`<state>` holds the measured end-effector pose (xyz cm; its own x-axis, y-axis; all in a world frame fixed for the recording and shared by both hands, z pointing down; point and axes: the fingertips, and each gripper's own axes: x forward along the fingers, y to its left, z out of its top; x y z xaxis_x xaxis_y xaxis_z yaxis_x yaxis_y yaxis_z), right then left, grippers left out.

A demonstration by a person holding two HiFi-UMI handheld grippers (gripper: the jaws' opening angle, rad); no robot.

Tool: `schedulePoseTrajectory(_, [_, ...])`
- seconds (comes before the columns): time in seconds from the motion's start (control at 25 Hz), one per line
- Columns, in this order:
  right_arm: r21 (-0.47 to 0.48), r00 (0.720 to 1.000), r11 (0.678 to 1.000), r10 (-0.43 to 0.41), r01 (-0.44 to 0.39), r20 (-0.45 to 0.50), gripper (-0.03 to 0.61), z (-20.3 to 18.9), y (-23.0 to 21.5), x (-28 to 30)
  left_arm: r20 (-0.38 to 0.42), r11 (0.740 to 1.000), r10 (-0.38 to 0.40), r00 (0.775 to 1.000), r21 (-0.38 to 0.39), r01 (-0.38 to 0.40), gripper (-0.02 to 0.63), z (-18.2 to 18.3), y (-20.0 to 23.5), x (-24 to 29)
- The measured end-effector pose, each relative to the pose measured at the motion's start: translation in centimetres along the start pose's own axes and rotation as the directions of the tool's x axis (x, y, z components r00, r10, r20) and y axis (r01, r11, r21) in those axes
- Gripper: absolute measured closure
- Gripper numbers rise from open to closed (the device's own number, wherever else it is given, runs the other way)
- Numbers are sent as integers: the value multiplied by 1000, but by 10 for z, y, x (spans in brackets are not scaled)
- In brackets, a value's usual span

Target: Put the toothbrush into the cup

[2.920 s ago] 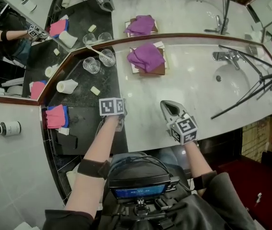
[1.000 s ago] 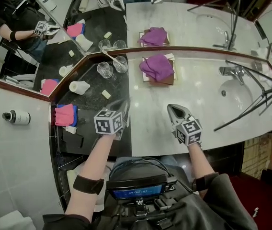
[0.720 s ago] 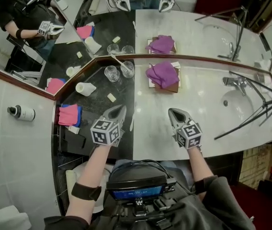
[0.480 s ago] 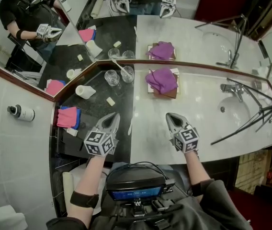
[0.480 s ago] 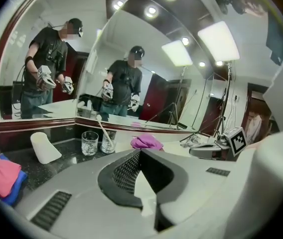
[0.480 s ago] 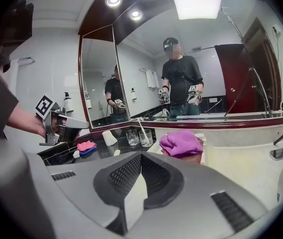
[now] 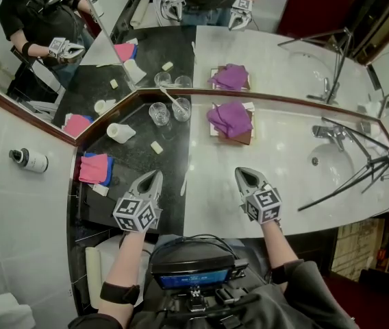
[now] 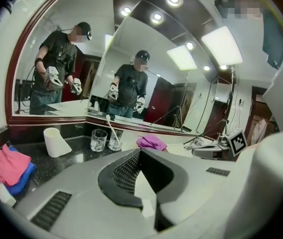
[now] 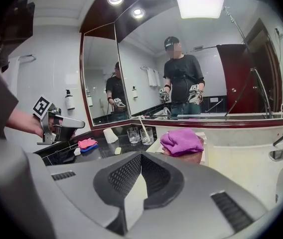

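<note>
Toothbrush first: the white toothbrush (image 7: 172, 97) already stands in the clear glass cup (image 7: 181, 110), with its top end leaning to the left. That cup sits at the back of the desk (image 7: 277, 142), by the mirror, just beside a second clear glass (image 7: 159, 114) on its left. It is ahead of you and well apart from both tongs, a bit more to your left side.

Your left tongs (image 7: 152, 178) are pressed together with nothing between them. Your right tongs (image 7: 242, 175) are pressed together and empty too. Both hang near the front edge of the desk, with their tips pointing toward the mirror.

Now look at the thin white stick (image 7: 183, 187) lying flat on the desk. It lies between your two tongs, just to the right of the left ones. Its long side runs away from you, the same way the tongs point. It is too small to tell if it is another toothbrush. If it is, I think your left tongs are the nearer ones. They would need to open up and swing a little to the right to pinch it across its thin side.
</note>
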<state>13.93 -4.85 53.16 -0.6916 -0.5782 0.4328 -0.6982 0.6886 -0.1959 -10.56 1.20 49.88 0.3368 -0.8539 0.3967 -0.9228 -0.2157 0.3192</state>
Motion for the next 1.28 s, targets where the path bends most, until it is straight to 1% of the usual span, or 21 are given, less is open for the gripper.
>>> schedulePoseTrajectory(0.2, [-35,1000,999,-8,8,4,558,4,1,6,-16,998,-1,1000,57,2,614,-5,-1,0])
schedulePoseTrajectory(0.36, [-87,1000,996,3,-3,-2,557,20,1,23,-23,998,-8,1000,60,9,614,-7,1,2])
schedulePoseTrajectory(0.4, [-102,1000,995,9,-9,-4,547,26,1,30,-24,998,-10,1000,57,11,614,-6,3,3])
schedulePoseTrajectory(0.44, [-117,1000,993,15,-16,-9,501,32,1,38,-24,998,-11,1000,54,12,614,-6,5,4])
schedulePoseTrajectory(0.48, [-131,1000,991,22,-23,-14,478,38,2,47,-22,999,-9,1000,50,10,614,-5,8,5])
schedulePoseTrajectory(0.52, [-145,999,989,29,-32,-19,476,44,3,57,-19,999,-7,1000,47,8,614,-4,12,6])
schedulePoseTrajectory(0.6, [-177,999,983,42,-47,-33,442,57,6,78,-15,999,-6,1000,46,7,614,-2,19,9])
schedulePoseTrajectory(0.72, [-238,997,969,54,-65,-54,410,77,11,113,-10,999,-8,1000,48,8,614,2,30,13])
schedulePoseTrajectory(0.84, [-296,995,951,67,-87,-79,402,92,19,149,-3,999,-9,1000,49,9,614,8,41,17])
schedulePoseTrajectory(0.88, [-313,993,945,69,-94,-91,383,96,21,162,1,999,-11,1000,50,11,614,10,45,20])
schedulePoseTrajectory(1.0, [-353,989,930,58,-104,-137,354,102,19,202,11,999,-22,1000,49,21,614,17,56,28])
schedulePoseTrajectory(1.2, [-385,979,915,43,-119,-199,327,110,18,264,17,998,-39,999,59,37,614,25,74,45])
schedulePoseTrajectory(1.28, [-401,974,907,42,-131,-223,327,111,20,287,18,997,-47,999,59,46,614,26,80,52])
